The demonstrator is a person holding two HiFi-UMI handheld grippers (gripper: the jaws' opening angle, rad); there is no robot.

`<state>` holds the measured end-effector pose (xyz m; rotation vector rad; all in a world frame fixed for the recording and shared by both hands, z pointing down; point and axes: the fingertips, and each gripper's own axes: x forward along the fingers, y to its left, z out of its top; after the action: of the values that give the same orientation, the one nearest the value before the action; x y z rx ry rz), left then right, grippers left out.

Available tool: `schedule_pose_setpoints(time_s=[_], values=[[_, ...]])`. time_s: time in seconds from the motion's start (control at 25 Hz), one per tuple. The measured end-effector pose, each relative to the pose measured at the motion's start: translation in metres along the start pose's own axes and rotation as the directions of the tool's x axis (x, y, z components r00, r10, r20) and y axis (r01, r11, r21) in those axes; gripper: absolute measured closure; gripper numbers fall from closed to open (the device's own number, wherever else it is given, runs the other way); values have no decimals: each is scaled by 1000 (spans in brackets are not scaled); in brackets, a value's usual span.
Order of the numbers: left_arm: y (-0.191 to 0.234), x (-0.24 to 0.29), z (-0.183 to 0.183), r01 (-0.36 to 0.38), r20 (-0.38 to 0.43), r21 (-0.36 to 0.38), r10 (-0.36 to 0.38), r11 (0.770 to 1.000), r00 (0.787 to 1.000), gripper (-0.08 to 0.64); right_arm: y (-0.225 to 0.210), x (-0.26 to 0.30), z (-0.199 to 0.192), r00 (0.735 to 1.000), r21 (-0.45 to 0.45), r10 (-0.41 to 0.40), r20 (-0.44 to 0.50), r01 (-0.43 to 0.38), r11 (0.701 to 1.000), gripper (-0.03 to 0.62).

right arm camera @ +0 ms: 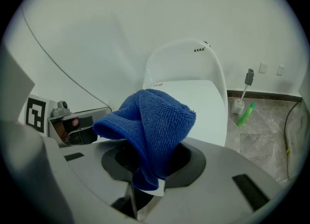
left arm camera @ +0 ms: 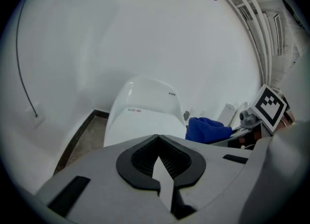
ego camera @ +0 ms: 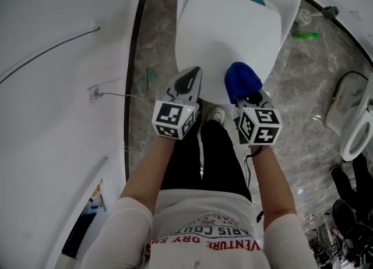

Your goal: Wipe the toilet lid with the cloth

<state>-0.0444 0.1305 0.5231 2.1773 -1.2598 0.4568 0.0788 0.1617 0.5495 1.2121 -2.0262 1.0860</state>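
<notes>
We note the right gripper point(right arm camera: 145, 182) clenched on the blue microfibre cloth point(right arm camera: 150, 121). Its jaws pinch one low fold, and the rest of the cloth stands up in a loose bunch ahead of them. This grip looks chosen to leave a soft pad leading the tool, so that fabric rather than plastic would meet the surface. In the head view the bunch overlaps the near edge of the closed white toilet lid point(ego camera: 233, 29), somewhat right of its middle. We cannot tell whether the cloth is touching the lid or hanging just above it. The left gripper point(left arm camera: 160, 169) is closed with nothing between its jaws. It is held just beside the right one on its left, also at the lid's near edge, and we judge it idle and kept clear of the wiping path. The lid lies flat and shut, stretching away from both tools to the far end, and most of it is bare. A green bottle point(ego camera: 306, 35) lies on the marble floor point(ego camera: 157, 41) to the right of the toilet, well apart from both grippers. In our judgement wiping is at its start.
</notes>
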Motion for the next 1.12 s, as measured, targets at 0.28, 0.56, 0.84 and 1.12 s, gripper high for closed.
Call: schedule_pose_setpoints(time_s=[0.28,0.56,0.84,1.12], values=[[62,26,64,-7,53,4,7,1000,999,554,22,47,85,1000,71,24,10,-24,997,491],[119,49,110,62,3,40,-62,997,998,554,66,123,140,996,141,82,-32,-77,987,492],[172,79,122,48,-24,-1,-48,999,999,554,73,190,174,995,115,66,-79,-56,992,492],[181,98,109,64,-71,-38,-66,997,995,554,42,227,183,994,76,-2,-114,11,997,491]])
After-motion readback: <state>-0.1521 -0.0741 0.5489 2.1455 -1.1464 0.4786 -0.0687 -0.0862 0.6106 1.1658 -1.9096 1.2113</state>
